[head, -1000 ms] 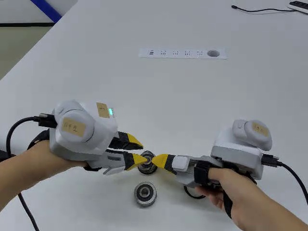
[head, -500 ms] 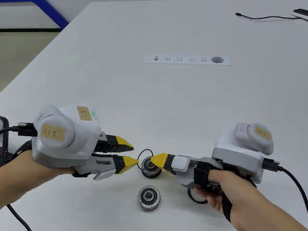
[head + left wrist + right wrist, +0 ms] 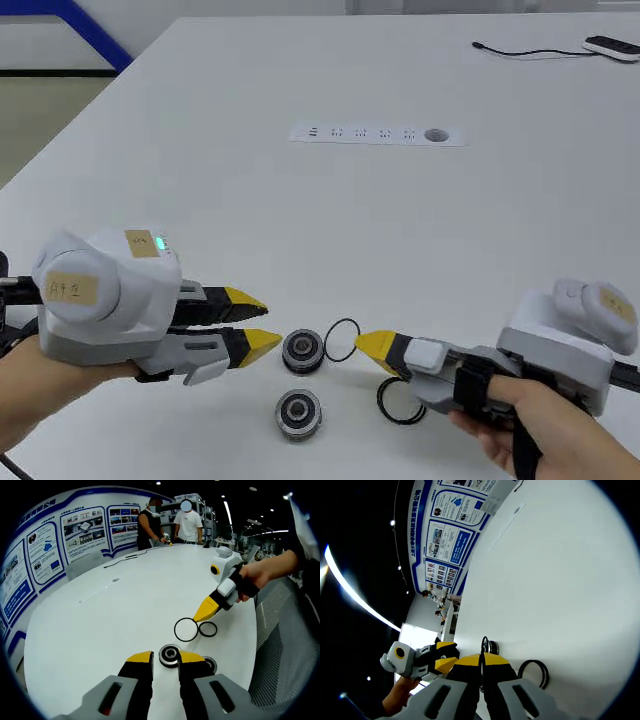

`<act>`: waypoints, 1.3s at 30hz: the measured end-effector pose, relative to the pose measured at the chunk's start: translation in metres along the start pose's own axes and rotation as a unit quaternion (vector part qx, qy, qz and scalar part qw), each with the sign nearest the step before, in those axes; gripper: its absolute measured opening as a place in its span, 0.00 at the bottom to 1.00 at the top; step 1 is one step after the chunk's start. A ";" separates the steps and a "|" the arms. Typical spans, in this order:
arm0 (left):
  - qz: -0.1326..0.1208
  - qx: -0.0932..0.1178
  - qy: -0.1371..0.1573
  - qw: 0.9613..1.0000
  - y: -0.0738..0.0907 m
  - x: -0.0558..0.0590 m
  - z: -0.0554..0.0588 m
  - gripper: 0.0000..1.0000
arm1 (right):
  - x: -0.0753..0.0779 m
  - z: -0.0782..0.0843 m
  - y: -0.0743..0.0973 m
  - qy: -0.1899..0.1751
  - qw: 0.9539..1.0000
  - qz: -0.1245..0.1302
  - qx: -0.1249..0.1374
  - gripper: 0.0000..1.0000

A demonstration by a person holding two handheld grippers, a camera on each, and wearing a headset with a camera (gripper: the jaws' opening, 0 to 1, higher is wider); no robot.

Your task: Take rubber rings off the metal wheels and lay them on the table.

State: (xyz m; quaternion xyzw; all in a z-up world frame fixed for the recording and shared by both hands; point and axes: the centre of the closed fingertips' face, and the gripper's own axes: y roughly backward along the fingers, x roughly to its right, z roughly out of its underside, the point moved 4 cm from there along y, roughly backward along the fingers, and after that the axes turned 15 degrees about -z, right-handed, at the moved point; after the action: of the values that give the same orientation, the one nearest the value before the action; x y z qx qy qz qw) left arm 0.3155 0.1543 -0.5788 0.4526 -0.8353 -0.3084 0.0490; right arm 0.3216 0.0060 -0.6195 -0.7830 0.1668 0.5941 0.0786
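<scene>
The left gripper (image 3: 252, 320) hovers low over the white tabletop (image 3: 360, 230) with its jaws parted and nothing between them; its yellow tips point at a metal wheel (image 3: 302, 350) that lies flat just ahead; in the left gripper view this wheel (image 3: 170, 656) sits right in front of the gap between the tips, and I cannot tell whether they touch it; a second metal wheel (image 3: 297, 412) lies flat close by, nearer the person; the right gripper (image 3: 376, 347) comes in from the opposite side with its jaws pinched together on the edge of a thin black rubber ring (image 3: 343, 321), which is off the wheel and just beside it; in the right gripper view the ring (image 3: 483, 645) runs edge-on between the closed tips; a second rubber ring (image 3: 381, 402) lies flat on the tabletop, partly under the right gripper and apart from both wheels; a flush power strip (image 3: 378, 134) sits farther back in the tabletop
</scene>
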 end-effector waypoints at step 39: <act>-0.003 0.033 0.047 0.998 0.010 0.018 -0.005 0.20 | 0.026 0.024 0.058 0.029 0.992 0.119 -0.040 0.12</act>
State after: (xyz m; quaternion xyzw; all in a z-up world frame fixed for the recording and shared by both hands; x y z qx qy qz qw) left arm 0.3000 0.1418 -0.5725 0.4706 -0.8405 -0.2588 0.0720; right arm 0.2858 -0.0452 -0.6465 -0.7769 0.2376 0.5823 -0.0288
